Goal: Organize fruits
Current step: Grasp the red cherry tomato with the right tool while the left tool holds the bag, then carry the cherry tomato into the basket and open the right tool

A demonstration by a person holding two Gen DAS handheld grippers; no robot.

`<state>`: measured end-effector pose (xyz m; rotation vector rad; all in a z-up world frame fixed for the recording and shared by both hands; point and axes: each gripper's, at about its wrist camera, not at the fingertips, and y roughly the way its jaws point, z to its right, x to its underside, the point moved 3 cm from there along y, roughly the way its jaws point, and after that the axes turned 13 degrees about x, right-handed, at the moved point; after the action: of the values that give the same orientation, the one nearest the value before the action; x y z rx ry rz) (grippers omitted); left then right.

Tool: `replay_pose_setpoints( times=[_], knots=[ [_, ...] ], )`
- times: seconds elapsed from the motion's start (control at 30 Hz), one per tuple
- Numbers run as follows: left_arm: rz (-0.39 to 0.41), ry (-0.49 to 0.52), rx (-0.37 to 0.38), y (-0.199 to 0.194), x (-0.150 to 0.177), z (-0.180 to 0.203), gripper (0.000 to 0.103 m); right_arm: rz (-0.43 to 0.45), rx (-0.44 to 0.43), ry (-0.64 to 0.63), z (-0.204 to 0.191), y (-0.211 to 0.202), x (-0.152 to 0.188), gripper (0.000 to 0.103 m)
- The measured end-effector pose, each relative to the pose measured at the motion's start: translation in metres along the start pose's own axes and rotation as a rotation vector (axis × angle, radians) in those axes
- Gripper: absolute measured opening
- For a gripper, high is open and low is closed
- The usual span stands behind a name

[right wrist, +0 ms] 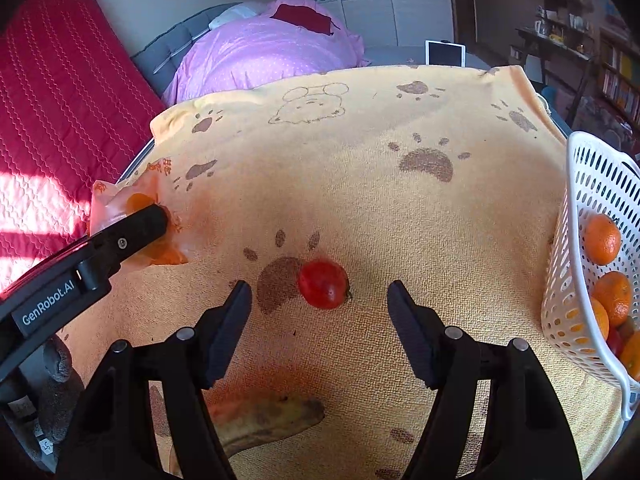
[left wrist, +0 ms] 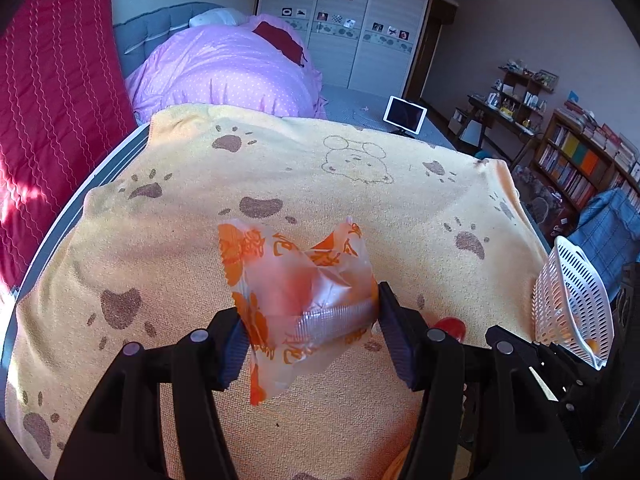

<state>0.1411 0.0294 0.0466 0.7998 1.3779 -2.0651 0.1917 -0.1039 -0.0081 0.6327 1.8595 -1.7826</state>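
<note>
My left gripper (left wrist: 310, 312) is shut on a translucent plastic bag (left wrist: 296, 280) printed in orange, with an orange fruit showing inside it. The bag is lifted a little above the yellow paw-print towel (left wrist: 320, 184). The right wrist view shows that bag (right wrist: 116, 200) at the left, under the left gripper's fingers (right wrist: 136, 228). My right gripper (right wrist: 318, 290) is open just over the towel, and a small red fruit (right wrist: 323, 284) lies on the towel between and just ahead of its fingertips, untouched. The same red fruit (left wrist: 450, 326) peeks out beside the left gripper's right finger.
A white perforated basket (right wrist: 592, 184) stands at the towel's right edge with several oranges (right wrist: 602, 240) in it; it also shows as the basket (left wrist: 572, 292) in the left wrist view. A browned banana (right wrist: 272, 416) lies near the front edge. A bed with a pink quilt (right wrist: 260, 52) lies beyond the table.
</note>
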Motion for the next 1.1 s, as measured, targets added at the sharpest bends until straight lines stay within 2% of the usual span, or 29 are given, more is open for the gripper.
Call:
replay_pose_setpoints(
  times=[0.07,0.2,0.4,0.63,0.77,1.1],
  knots=[
    [0.001,-0.001,-0.005,0.000,0.000,-0.001,0.059,-0.011,0.003,-0.004,-0.002,0.006,-0.001,0.064],
    [0.002,0.000,-0.002,0.000,0.000,-0.001,0.059,-0.021,0.015,-0.010,-0.005,0.015,-0.003,0.062],
    [0.002,0.003,-0.008,0.002,0.000,-0.002,0.059,-0.026,0.028,-0.020,-0.007,0.023,-0.004,0.054],
    [-0.002,0.000,-0.009,0.004,0.001,-0.003,0.059,-0.014,0.076,-0.038,-0.008,0.024,-0.004,0.039],
    [-0.003,-0.005,-0.010,0.005,0.002,-0.004,0.059,-0.015,0.067,-0.021,-0.004,0.023,-0.004,0.033],
    [-0.010,-0.013,-0.008,0.008,0.003,-0.007,0.059,0.012,0.064,-0.009,-0.001,0.008,0.001,0.031]
  ],
)
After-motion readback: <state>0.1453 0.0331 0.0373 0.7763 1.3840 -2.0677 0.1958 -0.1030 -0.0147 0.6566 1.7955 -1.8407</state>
